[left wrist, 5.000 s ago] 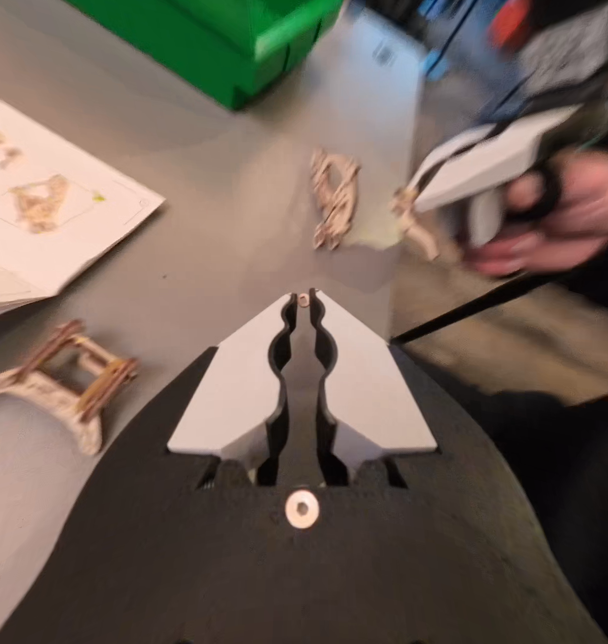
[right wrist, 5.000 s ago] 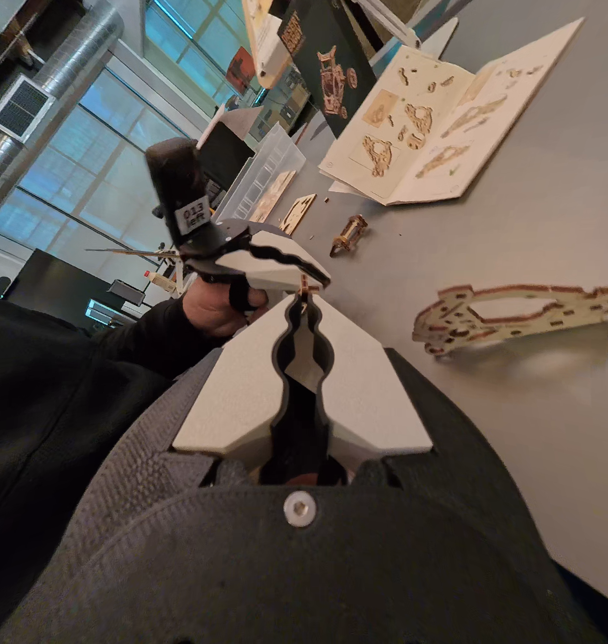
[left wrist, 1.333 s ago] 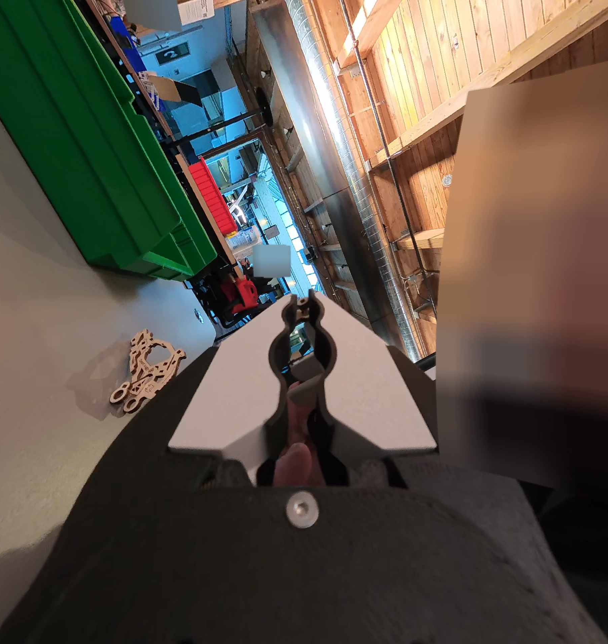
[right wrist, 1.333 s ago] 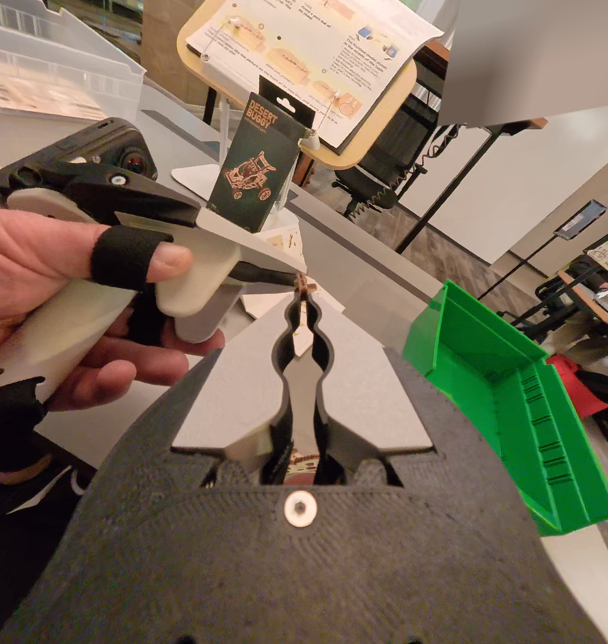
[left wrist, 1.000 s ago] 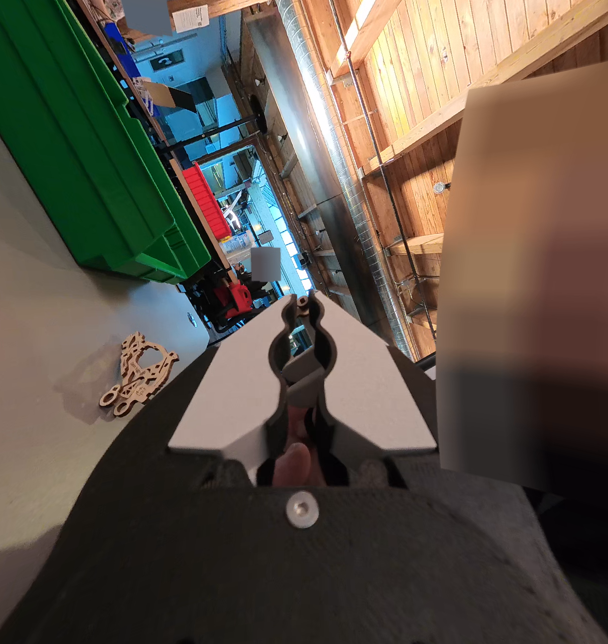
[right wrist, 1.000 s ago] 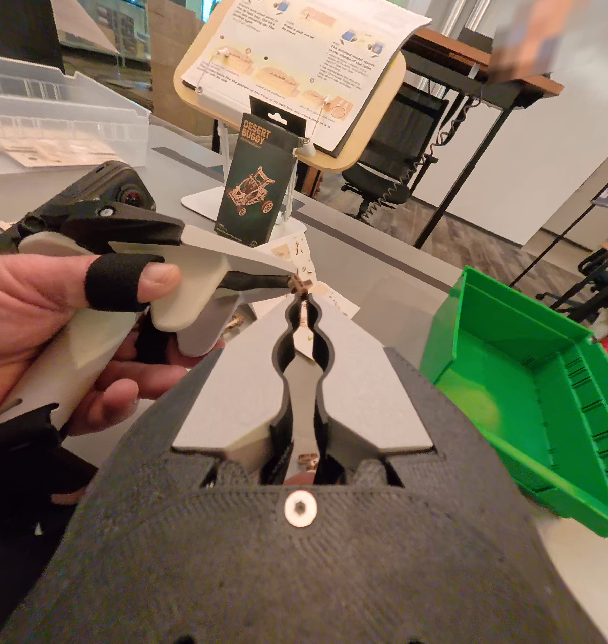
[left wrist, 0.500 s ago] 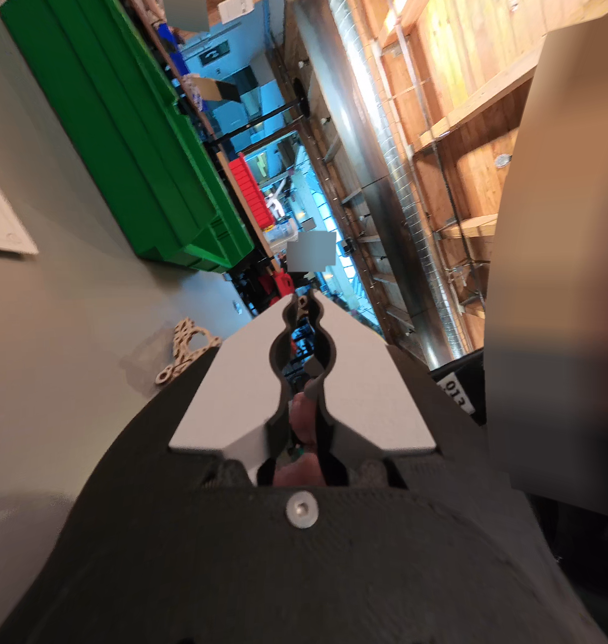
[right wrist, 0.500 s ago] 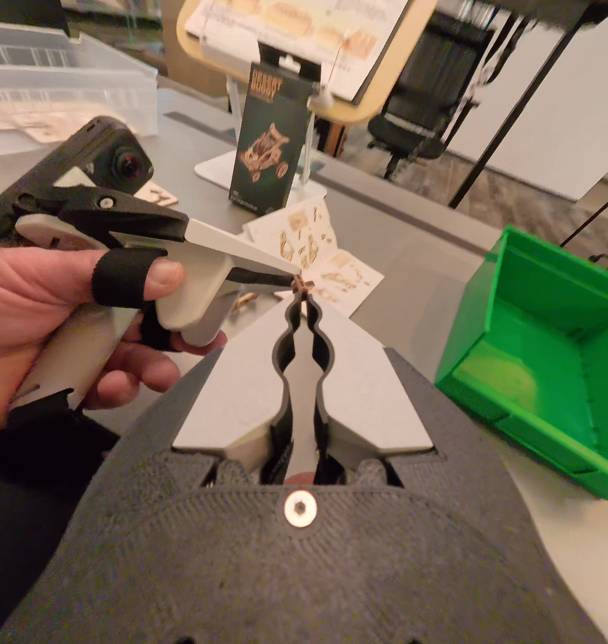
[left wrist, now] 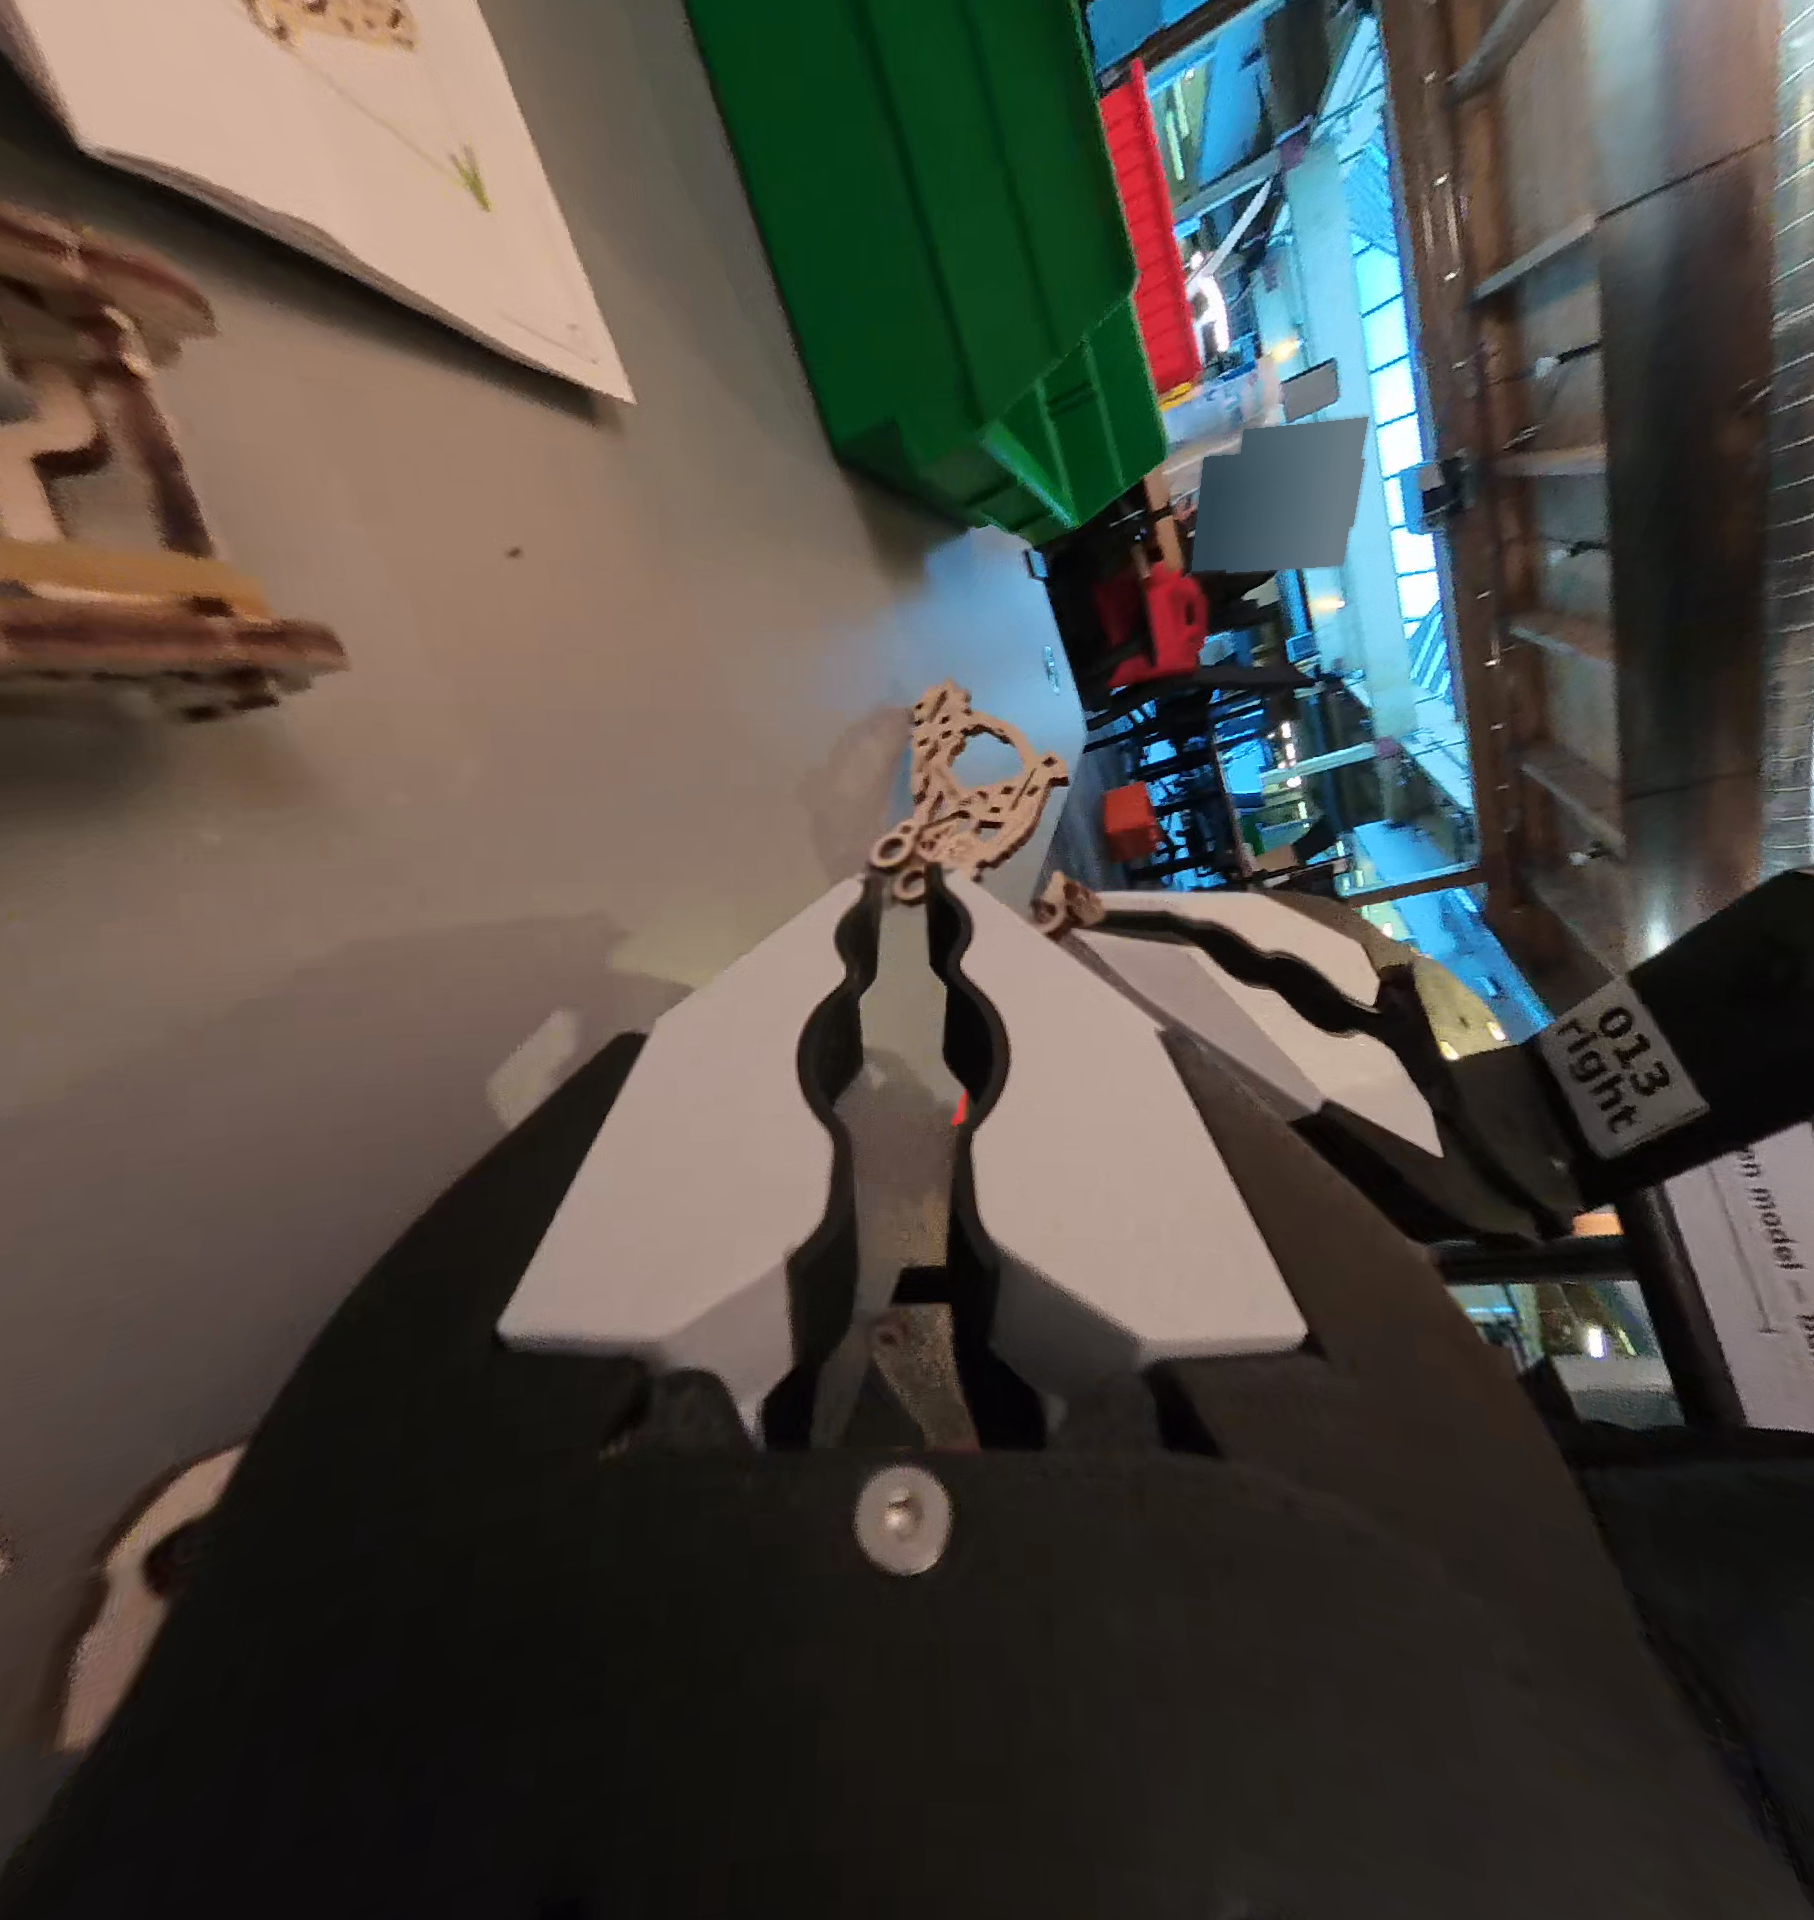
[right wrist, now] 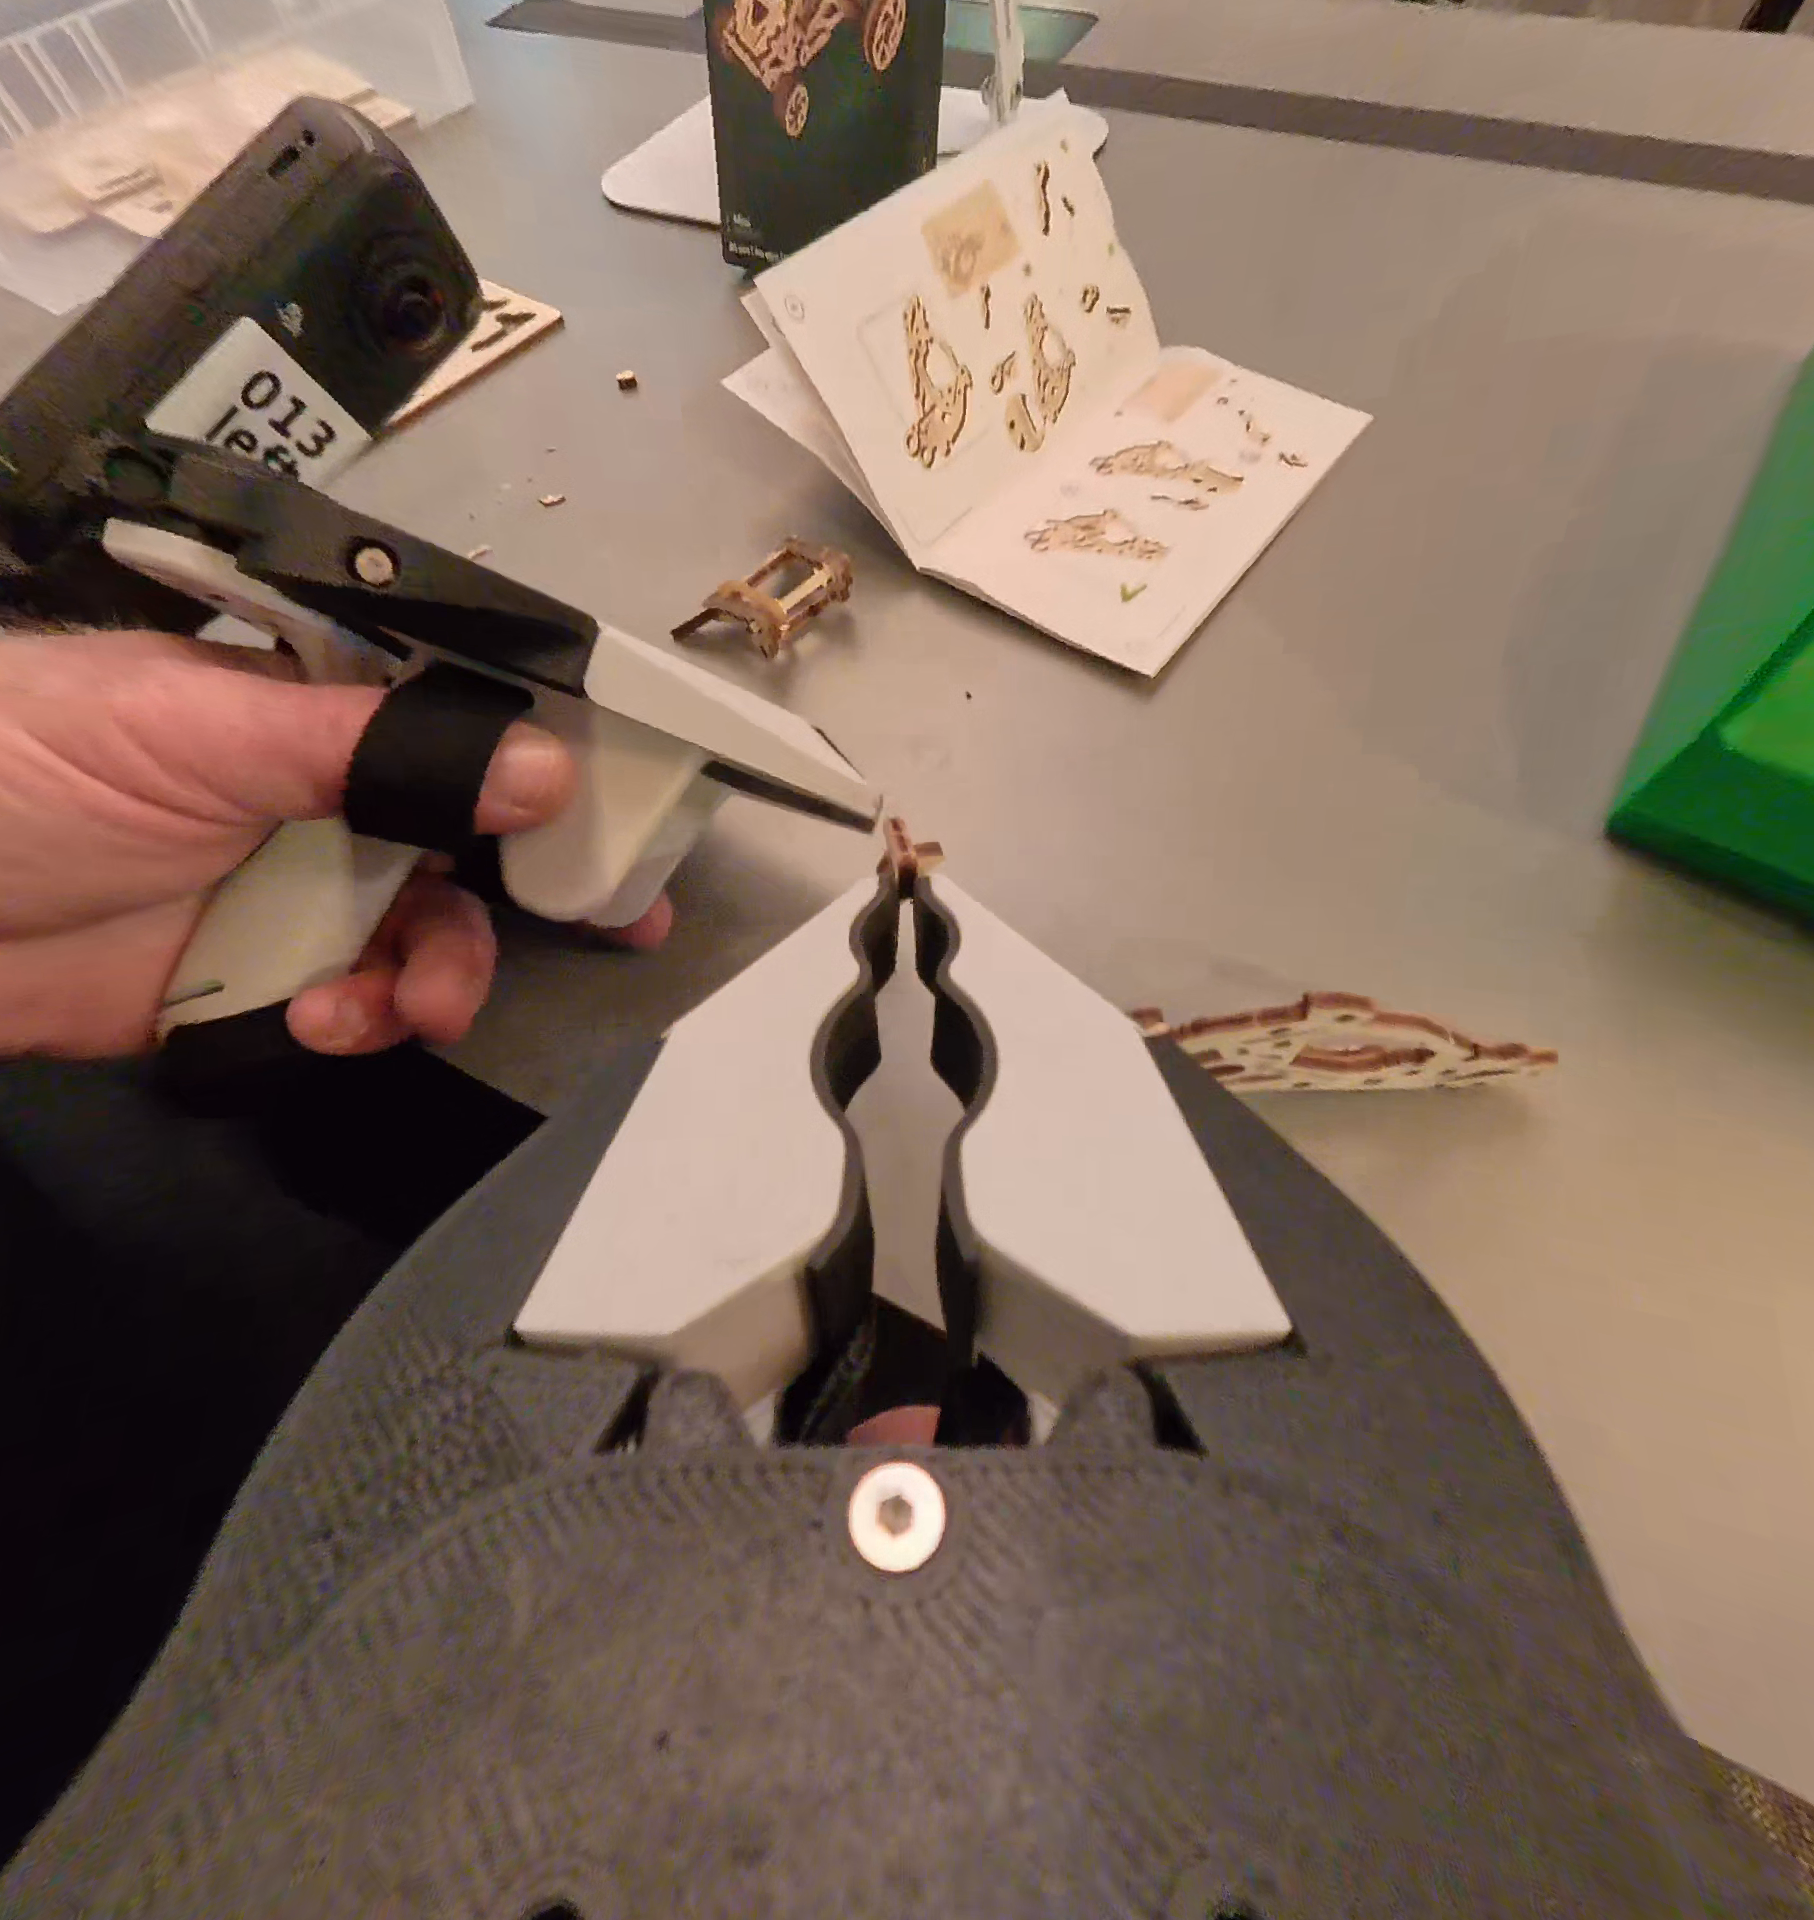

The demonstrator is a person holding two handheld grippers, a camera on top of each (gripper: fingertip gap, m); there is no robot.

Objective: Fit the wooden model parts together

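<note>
My right gripper [right wrist: 905, 894] is shut on a small wooden part [right wrist: 908, 857] that stands up from its fingertips with a short cross-piece on it. It also shows in the left wrist view [left wrist: 1067, 902], at the right gripper's tip. My left gripper [left wrist: 898, 888] is slightly open with nothing between its pads. In the right wrist view its tips [right wrist: 870, 816] hang just left of the small part, a little apart from it. A flat wooden frame part [left wrist: 970, 790] lies on the grey table beyond the left fingertips and also shows in the right wrist view [right wrist: 1350, 1055].
A small wooden sub-assembly [right wrist: 778, 597] and an open instruction booklet [right wrist: 1048, 416] lie on the table [right wrist: 1402, 790]. A green bin [right wrist: 1776, 727] stands at the right. A dark kit box [right wrist: 820, 125] on a stand and a clear tray [right wrist: 155, 135] are at the back. The grippers are tip to tip, or close to it.
Both grippers tipped down toward the table. The left gripper, which held a small bit against the right gripper's part, opened a little and drew off. The part stays in the right gripper.
</note>
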